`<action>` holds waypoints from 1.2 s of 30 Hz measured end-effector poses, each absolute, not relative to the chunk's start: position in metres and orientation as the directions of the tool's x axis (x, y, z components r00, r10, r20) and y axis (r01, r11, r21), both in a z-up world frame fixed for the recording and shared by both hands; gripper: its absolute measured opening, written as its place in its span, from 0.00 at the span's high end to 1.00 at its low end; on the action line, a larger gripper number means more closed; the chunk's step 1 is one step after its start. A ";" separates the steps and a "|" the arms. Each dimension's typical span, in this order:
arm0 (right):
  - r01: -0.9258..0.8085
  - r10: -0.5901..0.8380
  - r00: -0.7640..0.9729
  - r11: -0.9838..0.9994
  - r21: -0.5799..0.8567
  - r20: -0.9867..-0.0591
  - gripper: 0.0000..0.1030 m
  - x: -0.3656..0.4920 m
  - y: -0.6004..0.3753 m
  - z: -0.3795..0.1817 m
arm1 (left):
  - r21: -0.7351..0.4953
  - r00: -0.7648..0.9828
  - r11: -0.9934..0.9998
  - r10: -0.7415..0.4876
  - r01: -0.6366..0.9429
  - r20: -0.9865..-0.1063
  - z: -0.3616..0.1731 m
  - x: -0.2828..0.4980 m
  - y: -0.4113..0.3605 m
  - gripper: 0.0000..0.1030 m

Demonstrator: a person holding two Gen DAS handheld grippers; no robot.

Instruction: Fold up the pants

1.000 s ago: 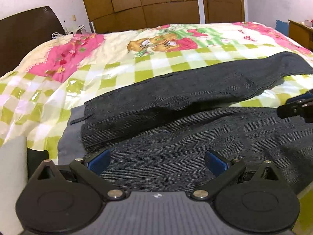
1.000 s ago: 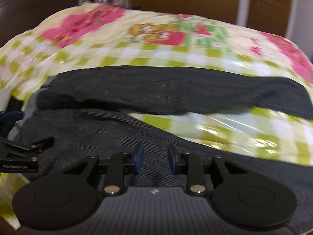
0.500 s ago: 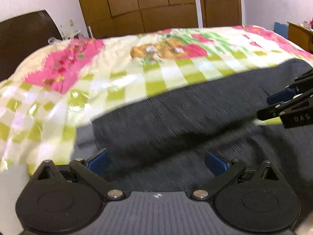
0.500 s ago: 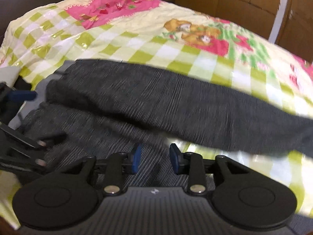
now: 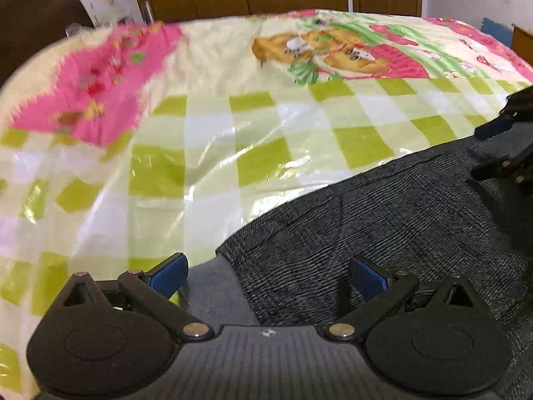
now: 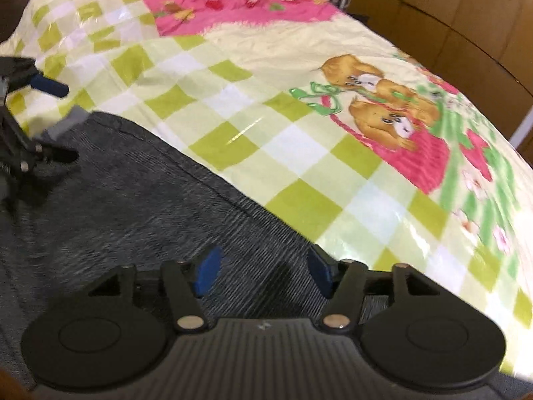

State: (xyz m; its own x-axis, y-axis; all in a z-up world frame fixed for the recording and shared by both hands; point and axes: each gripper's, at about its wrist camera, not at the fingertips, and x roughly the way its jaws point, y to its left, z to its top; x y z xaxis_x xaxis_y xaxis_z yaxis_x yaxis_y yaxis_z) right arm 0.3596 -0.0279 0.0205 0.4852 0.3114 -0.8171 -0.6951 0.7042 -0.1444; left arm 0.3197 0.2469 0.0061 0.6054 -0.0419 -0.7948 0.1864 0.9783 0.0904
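**Both grippers wide over the pants**

The dark grey pants (image 5: 383,233) lie flat on the bed (image 5: 233,126) — on its checked cover. The left gripper (image 5: 266,275) and right gripper (image 6: 263,270) hang just above the cloth, fingers spread wide, gripping nothing.

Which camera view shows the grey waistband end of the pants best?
The left wrist view: the waistband end lies close, between the open left gripper fingers. The right wrist view shows it only small, far left, beside the left gripper.
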 end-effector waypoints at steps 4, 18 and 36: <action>-0.723 0.301 0.462 0.672 -0.158 -0.834 0.36 0.372 -0.026 0.005 | 0.096 0.592 0.977 -0.036 0.189 -0.805 -0.003 0.333 0.252 0.00; -0.750 0.346 0.378 0.658 -0.065 -0.859 0.60 0.388 -0.023 -0.002 | 0.015 0.495 0.983 -0.080 0.185 -0.865 -0.016 0.351 0.279 0.01; -0.782 0.329 0.433 0.601 -0.167 -0.839 0.57 0.387 0.000 0.002 | 0.002 0.536 0.979 -0.110 0.205 -0.837 -0.009 0.343 0.294 0.18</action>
